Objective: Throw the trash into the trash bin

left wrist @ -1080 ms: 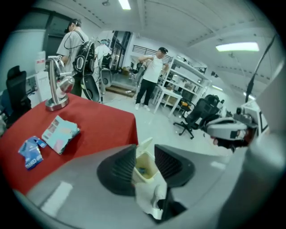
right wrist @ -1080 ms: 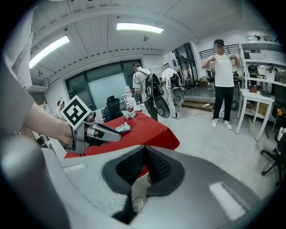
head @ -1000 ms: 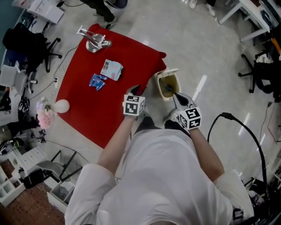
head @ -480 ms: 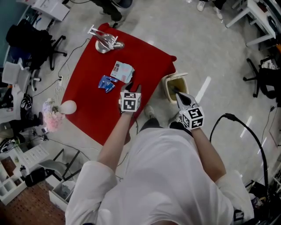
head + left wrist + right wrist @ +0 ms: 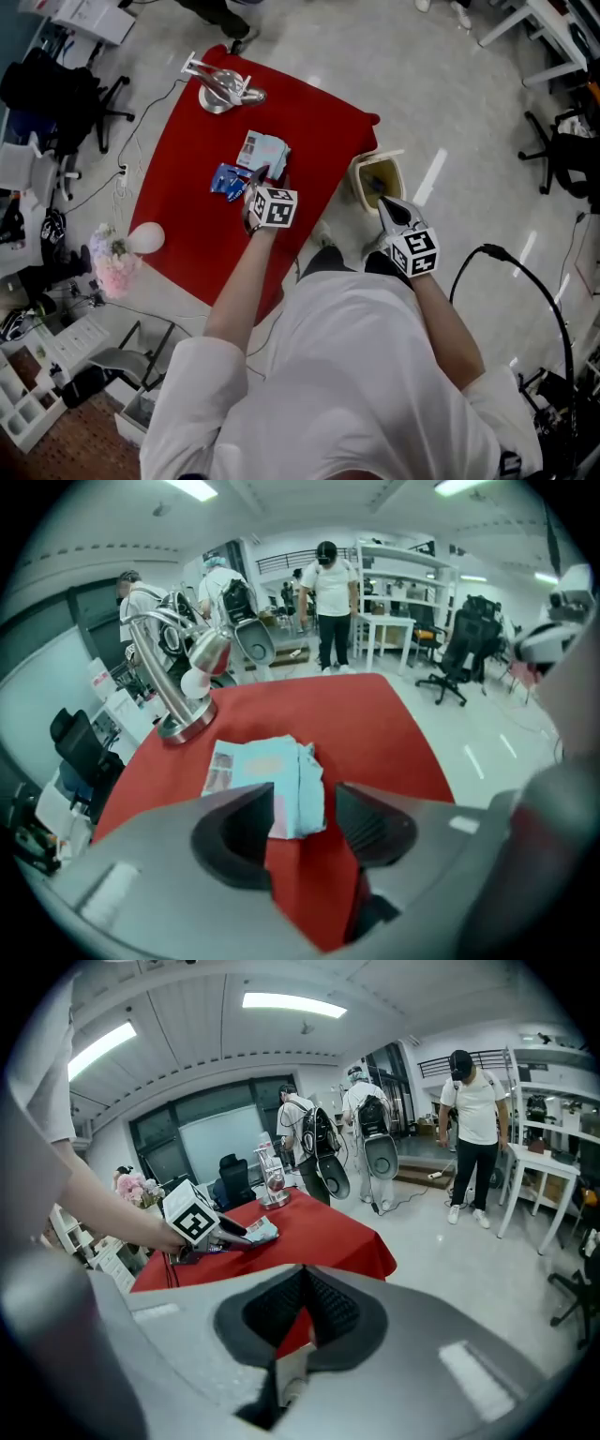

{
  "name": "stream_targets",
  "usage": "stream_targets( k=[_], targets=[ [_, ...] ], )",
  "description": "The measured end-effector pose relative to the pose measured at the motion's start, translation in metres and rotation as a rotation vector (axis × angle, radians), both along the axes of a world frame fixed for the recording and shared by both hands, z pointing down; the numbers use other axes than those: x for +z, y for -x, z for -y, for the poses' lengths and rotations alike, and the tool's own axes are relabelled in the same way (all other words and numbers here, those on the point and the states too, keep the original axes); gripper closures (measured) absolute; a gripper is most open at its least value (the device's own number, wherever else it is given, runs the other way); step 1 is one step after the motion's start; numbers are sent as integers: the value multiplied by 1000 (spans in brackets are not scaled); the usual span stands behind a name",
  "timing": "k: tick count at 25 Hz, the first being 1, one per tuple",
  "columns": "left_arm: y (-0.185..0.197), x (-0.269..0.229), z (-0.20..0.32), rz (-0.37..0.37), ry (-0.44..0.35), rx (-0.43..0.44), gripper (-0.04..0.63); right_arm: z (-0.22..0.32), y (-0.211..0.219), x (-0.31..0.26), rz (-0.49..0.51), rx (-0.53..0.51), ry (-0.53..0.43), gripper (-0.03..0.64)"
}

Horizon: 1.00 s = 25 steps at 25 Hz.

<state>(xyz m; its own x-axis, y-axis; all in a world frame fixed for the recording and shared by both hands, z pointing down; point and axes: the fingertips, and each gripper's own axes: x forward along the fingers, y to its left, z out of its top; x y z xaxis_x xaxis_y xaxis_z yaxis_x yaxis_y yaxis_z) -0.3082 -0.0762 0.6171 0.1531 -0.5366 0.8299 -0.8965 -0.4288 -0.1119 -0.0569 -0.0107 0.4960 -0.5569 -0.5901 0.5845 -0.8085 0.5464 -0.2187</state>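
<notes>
A crumpled pale-blue and white paper packet (image 5: pixel 263 149) lies on the red table (image 5: pixel 187 234), with a small blue wrapper (image 5: pixel 228 180) beside it. My left gripper (image 5: pixel 260 178) points down at the packet's near edge. In the left gripper view the packet (image 5: pixel 272 778) shows just ahead, between the jaws of the left gripper (image 5: pixel 305 810). They have just been opening and stand open, pressing on nothing. The beige trash bin (image 5: pixel 365 191) stands on the floor off the table's right edge. My right gripper (image 5: pixel 384 201) hangs over it, shut and empty, its tips (image 5: pixel 302 1277) meeting.
A shiny metal stand (image 5: pixel 223 89) sits at the table's far corner. Pink flowers and a white ball (image 5: pixel 131 246) are at its left edge. A black cable (image 5: pixel 511 267) loops on the floor at right. Office chairs (image 5: pixel 553 155) and people (image 5: pixel 333 592) stand around.
My left gripper has moved from the table's near edge by the bin up and left to the paper packet, and its jaws stand wider. The right gripper has stayed over the bin.
</notes>
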Motion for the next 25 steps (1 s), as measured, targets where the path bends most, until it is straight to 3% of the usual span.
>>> stream_targets(
  k=[8,9,11,13,25],
  targets=[
    [3,36,2,-9,96,57,328,-6,-11,8,-32,27,26,615],
    [4,36,2,-17,99,50,337,-7,-11,7,-33,30,27,615],
    [7,32,2,-26,89,30,493,-8,-12,6,-33,33,25,615],
    [10,28,3,-31,73,14,583,-10,-13,6,-31,36,23,615],
    [-14,-13,-3,-74,-6,16,588,-22,-20,4,-7,39,6,615]
  ],
)
